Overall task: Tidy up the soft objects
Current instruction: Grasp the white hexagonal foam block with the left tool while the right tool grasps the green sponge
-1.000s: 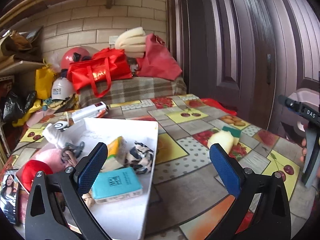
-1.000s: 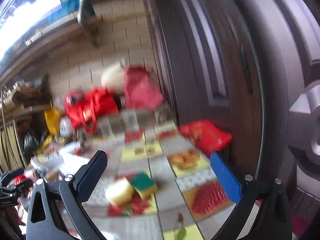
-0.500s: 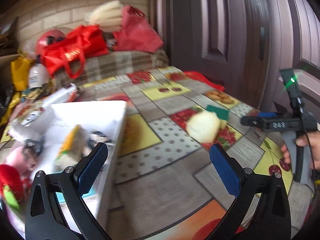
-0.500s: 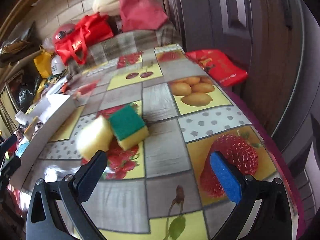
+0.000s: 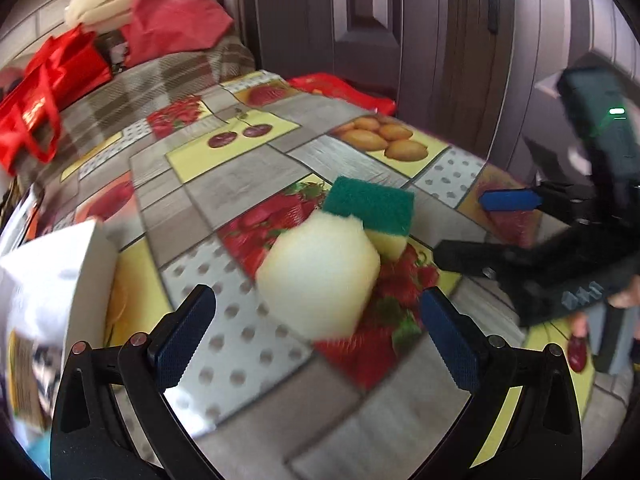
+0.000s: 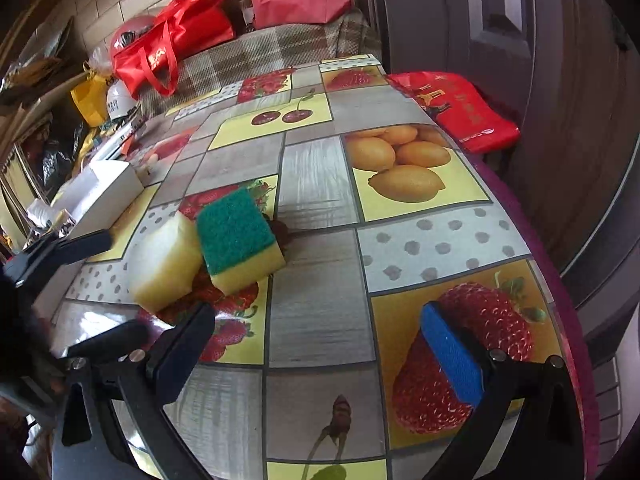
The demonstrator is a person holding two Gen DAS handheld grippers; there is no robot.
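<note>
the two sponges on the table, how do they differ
The pale sponge is plain cream all over, while the green-topped sponge has a dark green scouring layer over a yellow body. The pale sponge looks thicker and blockier; the green-topped sponge is flatter. The pale sponge lies nearer the white box, the green-topped sponge on its far side. Both rest on the fruit-patterned tablecloth, touching each other, and neither is gripped by a tool.

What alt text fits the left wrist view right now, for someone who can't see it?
The open left gripper points at a pale sponge touching a green-topped sponge on a fruit-print tablecloth. The open right gripper reaches in from the right; a white box sits at the left edge.
</note>
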